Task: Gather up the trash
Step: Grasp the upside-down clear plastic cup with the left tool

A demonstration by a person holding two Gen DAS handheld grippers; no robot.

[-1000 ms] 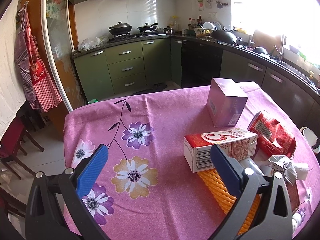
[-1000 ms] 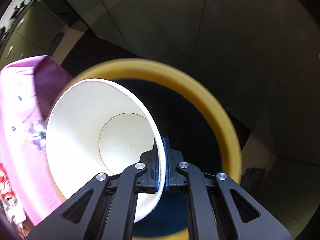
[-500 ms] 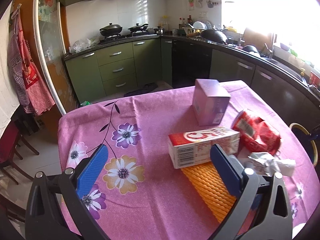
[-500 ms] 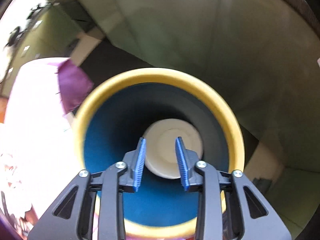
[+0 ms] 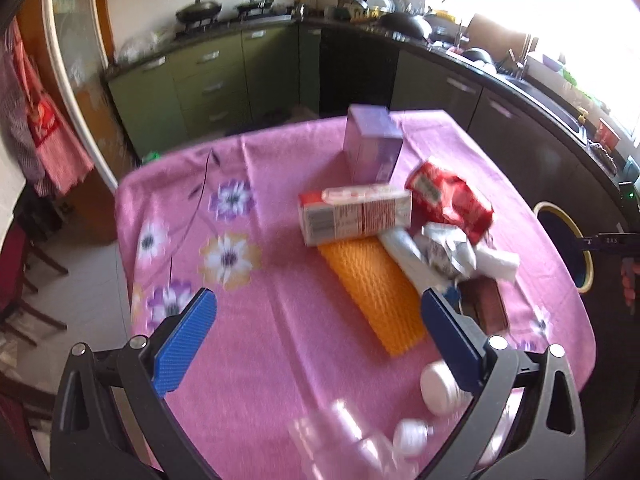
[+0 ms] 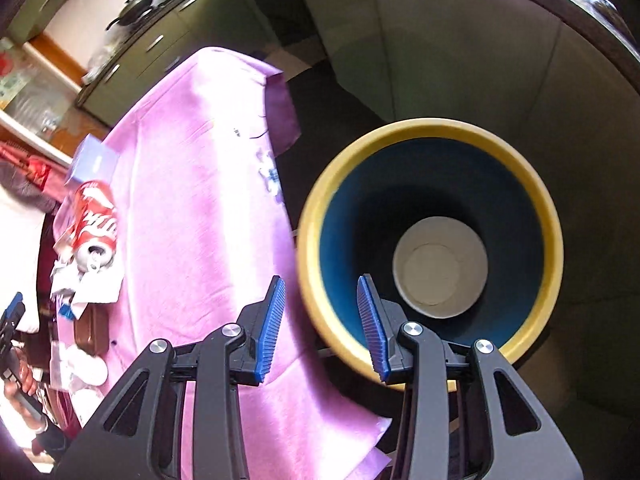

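The white paper cup (image 6: 440,266) lay at the bottom of the blue bin (image 6: 344,216), the one with the yellow rim, standing on the floor just beside the table's edge. Above it hung the right gripper (image 6: 322,312), jaws just opened part-way and nothing between the blue pads, the bin's rim showing through the gap. On the table, the pink flowered tablecloth (image 5: 260,336) carried the rest of the trash in a loose heap: a crushed red can (image 5: 450,198) touching a red-and-white carton (image 5: 354,214) lying on its side, an orange foam net sleeve (image 5: 372,292) just below the carton, crumpled silver-and-white wrappers (image 5: 452,252) beside it, and a brown wallet-like item (image 5: 488,306) near the cloth's edge. A purple box (image 5: 372,144) stood upright behind the carton. Nearer the camera sat white caps and clear plastic bottles (image 5: 416,436), too blurred to count. The left gripper (image 5: 316,344) hovered over the cloth with its jaws spread wide and empty. Around the table ran a kitchen of green cabinets (image 5: 208,80) under a dark counter, with black woks (image 5: 198,10) on the stove, a sink (image 5: 532,80) below a glaring window, and a red checked apron (image 5: 44,128) hanging at the left wall.
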